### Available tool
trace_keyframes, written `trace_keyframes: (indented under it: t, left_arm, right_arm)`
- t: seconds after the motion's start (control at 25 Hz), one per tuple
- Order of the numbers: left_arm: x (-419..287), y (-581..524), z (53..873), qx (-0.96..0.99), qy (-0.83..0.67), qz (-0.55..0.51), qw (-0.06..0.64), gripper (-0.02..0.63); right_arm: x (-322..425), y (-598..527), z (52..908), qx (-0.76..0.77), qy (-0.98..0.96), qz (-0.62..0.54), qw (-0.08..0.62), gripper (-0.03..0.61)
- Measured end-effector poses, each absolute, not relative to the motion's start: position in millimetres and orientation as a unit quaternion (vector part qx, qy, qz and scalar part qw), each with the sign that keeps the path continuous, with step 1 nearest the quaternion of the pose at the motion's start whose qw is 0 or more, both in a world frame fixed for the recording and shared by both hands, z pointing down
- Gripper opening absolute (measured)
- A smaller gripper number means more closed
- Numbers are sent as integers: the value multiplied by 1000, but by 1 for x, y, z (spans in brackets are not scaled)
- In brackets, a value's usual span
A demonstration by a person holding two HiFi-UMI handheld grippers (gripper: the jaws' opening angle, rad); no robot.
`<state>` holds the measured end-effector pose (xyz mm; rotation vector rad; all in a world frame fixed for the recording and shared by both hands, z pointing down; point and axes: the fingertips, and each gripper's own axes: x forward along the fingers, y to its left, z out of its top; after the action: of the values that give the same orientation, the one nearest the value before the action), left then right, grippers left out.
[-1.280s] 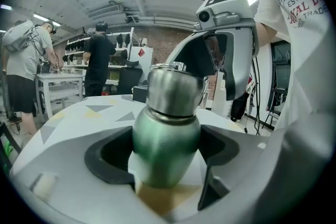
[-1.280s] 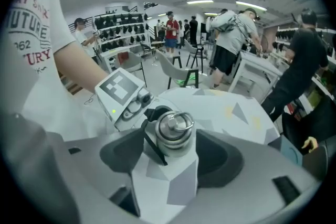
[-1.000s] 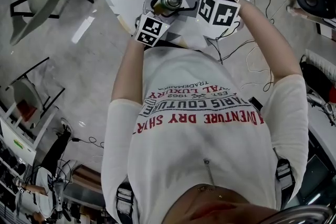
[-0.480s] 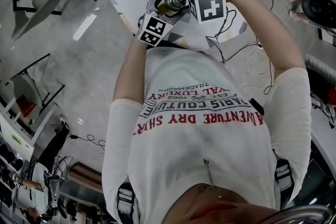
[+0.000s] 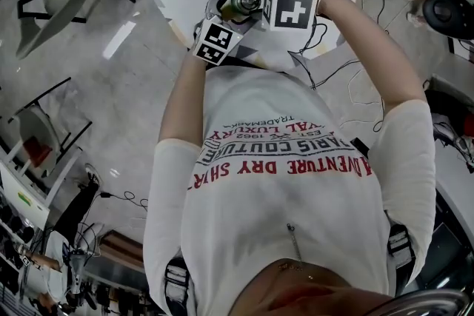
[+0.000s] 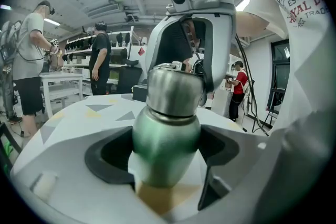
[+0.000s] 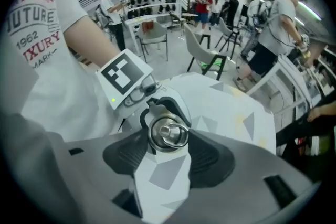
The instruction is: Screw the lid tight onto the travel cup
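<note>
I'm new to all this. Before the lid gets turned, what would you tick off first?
1. Cup held firm: ok. The left gripper is shut on its green body.
2. Lid sitting on the cup: ok. It caps the mouth and looks straight.
3. Right gripper lined up: ok. It points down at the lid, which lies between its jaws.
4. Right jaws gripping the lid: cannot tell. They have just been closing, but contact is unclear.
5. Lid already tight: cannot tell.
</note>
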<state>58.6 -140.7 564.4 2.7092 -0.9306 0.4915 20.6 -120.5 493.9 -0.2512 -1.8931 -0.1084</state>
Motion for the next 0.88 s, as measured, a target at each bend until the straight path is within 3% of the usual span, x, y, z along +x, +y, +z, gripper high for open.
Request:
trace_keyframes:
  t: [0.4, 0.64, 0.88]
  left_arm:
    - [58, -141, 566, 926, -317, 169, 118, 380]
    - [59, -141, 566, 925, -318, 168, 119, 380]
    - [59, -142, 564, 925, -321, 165, 120, 380]
  right_arm:
    - [21, -128, 495, 89, -830, 124, 537, 249]
    - [22, -129, 496, 111, -826, 125, 538, 249]
    - [30, -122, 488, 25, -832, 78, 548, 275]
